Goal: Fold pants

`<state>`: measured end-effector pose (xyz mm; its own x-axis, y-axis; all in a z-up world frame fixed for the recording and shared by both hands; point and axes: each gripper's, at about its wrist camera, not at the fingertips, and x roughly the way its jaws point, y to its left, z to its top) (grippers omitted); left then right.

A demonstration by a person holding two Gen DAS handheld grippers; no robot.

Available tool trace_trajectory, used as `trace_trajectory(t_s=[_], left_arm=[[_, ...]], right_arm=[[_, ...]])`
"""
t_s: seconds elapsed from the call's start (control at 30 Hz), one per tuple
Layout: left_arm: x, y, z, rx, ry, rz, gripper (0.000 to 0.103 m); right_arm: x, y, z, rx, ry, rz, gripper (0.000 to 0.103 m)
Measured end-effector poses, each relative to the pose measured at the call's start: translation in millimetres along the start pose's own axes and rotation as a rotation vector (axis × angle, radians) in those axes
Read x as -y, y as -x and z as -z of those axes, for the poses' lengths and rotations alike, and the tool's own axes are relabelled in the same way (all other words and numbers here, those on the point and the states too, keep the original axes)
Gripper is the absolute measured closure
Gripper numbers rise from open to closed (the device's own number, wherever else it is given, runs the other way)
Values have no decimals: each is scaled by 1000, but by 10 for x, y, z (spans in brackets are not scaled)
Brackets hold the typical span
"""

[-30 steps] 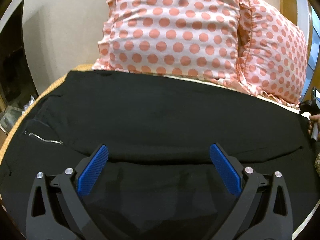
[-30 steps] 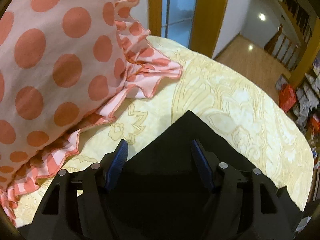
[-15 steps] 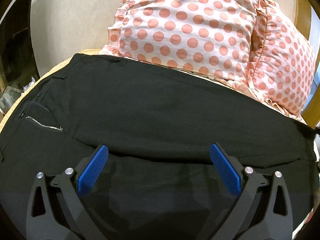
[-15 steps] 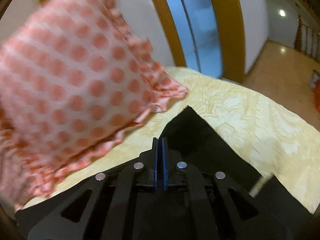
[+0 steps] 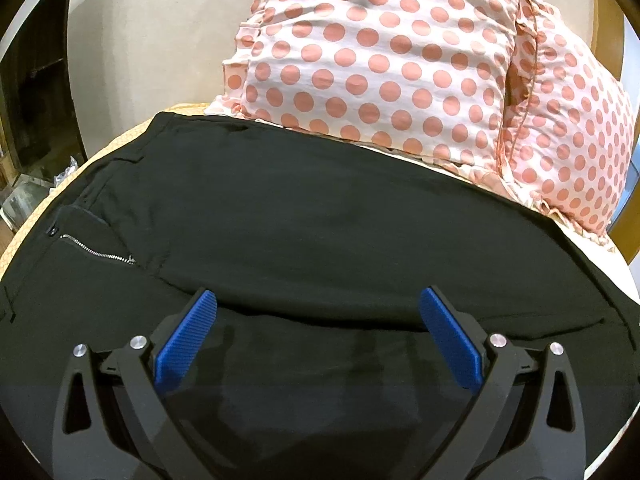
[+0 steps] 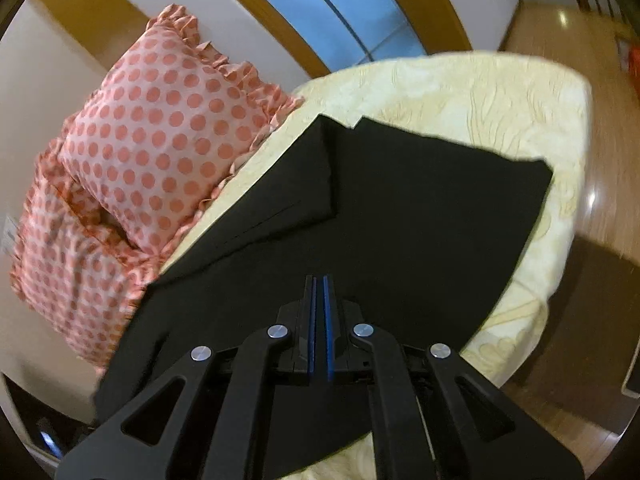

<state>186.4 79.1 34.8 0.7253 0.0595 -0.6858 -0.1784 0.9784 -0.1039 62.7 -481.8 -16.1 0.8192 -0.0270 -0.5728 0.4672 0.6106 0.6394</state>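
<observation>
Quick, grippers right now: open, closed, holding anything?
Left gripper: open, empty, over the black pants.
Right gripper: closed; whether it pinches the pants cannot be told.

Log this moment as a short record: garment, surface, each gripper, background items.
garment: black pants spread flat, one leg end turned over the other; zipper showing
surface: cream patterned bedspread
left gripper: open, above the pants, holding nothing
right gripper: fingers closed together; whether cloth is pinched cannot be told
background: two pink polka-dot pillows, ruffled edges, behind the pants
</observation>
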Motion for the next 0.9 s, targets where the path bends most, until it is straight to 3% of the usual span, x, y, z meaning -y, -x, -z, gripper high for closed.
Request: trace_trajectory(t_s=[0.07,0.1,0.13,0.17,0.2,0.27,0.33,0.4,0.43,0.7,0.77,0.8,0.9], left_arm=[[1,2,0,1,-2,-7,2],[-4,2,3,1,0,-10,2],[-13,-1,0,-1,5,-13,2],[-20,-6,1,-3,9,-14,2],[-28,-10,-1,-6,13,-15,2],[-38,-19,-2,-10,19,-15,2],[-48,-22,-2,-13,23,-13,2],[-51,-29,-3,-17,26,-9,2],[-48,-34,-3,-20,26,-7,2],[-23,-45,1,-28,20,4,2],[-23,-53,3,-34,23,11,2],[-21,-58,2,-38,23,16,2],[-19,-64,-1,-40,22,22,2]], right_arm=[[4,-44,-65,-29,-68,-83,90],[-4,-78,-96,-35,-96,-113,69],[-28,-120,-131,-35,-119,-143,39],[-87,-194,-173,-36,-129,-169,29],[-151,-254,-201,-35,-122,-182,28],[-307,-422,-262,-55,-94,-190,36],[-329,-603,-278,-114,-150,-206,48],[-277,-797,-267,-181,-228,-194,50],[-268,-849,-263,-191,-242,-177,57],[-71,-858,-401,-53,-404,-59,68],[-101,-883,-455,-21,-344,-13,84],[-97,-876,-468,-5,-321,-2,99],[-73,-690,-478,63,-265,-49,100]])
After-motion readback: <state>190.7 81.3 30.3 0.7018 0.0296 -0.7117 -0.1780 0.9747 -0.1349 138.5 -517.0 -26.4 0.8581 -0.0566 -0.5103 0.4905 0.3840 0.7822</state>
